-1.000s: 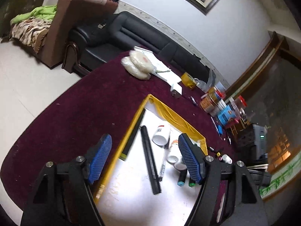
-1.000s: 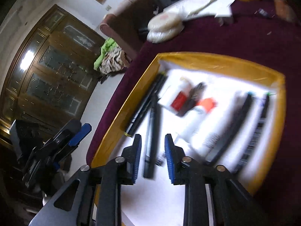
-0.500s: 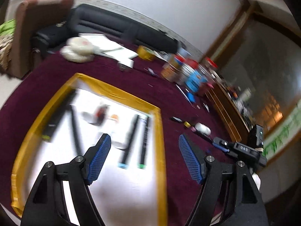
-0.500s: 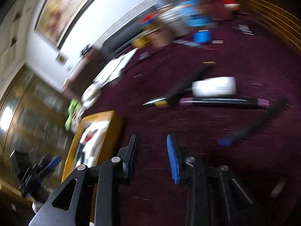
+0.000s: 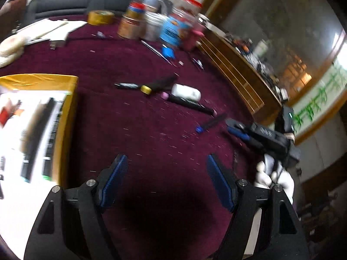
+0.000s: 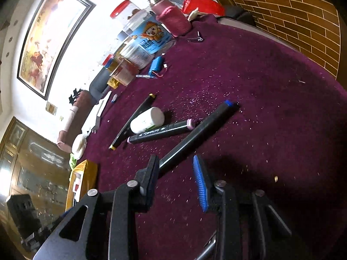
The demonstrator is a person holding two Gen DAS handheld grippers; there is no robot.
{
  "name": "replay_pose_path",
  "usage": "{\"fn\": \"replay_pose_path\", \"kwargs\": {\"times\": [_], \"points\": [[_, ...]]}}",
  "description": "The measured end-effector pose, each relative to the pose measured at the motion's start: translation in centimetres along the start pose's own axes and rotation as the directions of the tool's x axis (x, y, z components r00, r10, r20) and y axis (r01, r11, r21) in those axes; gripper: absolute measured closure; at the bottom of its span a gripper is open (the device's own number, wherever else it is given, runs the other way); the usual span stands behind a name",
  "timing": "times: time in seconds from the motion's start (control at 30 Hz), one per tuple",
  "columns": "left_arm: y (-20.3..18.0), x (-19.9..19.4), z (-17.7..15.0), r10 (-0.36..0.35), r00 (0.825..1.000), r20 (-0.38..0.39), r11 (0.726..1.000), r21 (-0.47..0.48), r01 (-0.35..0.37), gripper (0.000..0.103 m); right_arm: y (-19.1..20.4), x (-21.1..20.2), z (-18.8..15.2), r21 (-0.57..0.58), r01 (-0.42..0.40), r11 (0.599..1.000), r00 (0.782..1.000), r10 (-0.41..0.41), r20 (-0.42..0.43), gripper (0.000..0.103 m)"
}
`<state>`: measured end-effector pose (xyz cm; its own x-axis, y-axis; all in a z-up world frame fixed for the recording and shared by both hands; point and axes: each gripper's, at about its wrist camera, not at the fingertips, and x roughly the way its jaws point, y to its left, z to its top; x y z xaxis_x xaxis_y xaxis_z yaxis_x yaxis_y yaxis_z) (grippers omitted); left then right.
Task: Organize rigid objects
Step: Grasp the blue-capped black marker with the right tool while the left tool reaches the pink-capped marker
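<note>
Our right gripper hangs over the maroon cloth, jaws opening and holding nothing; the blue-capped marker lies just ahead, its near end by the left finger. Our left gripper gapes empty, markers well ahead. The pink-capped marker bears unreadable white print.
</note>
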<state>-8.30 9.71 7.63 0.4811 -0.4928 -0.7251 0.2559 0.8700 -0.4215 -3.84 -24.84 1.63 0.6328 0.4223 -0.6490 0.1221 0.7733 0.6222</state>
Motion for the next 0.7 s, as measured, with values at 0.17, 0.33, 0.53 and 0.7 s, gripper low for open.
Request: {"fn": "replay_pose_path", "kwargs": {"times": [0.17,0.33,0.53,0.7], "points": [[-2.9,1.7,-0.9,-0.015,0.999,-0.044,0.999,0.045,0.016,0.028,-0.2,2.1,1.0,0.016,0.076,0.997,0.997,-0.075,-0.015,0.069],[-2.9,2.2,-1.1,0.01,0.998,-0.058,0.999,0.035,-0.008,0.028,1.5,3.6,1.1,-0.06,0.175,0.983,0.985,-0.174,0.021,0.067],[-1.9,2.0,-1.4,0.009,0.999,-0.051,1.0,0.0,-0.009,0.028,3.4,4.9,0.6,-0.214,0.172,0.962,0.983,-0.182,-0.03,0.086],[-0.4,2.5,-1.7,-0.007,0.998,-0.058,0.999,-0.039,0.005,0.028,6.1,5.7,-3.2,-0.315,-0.027,0.949,0.979,-0.039,-0.201,0.087]]}}
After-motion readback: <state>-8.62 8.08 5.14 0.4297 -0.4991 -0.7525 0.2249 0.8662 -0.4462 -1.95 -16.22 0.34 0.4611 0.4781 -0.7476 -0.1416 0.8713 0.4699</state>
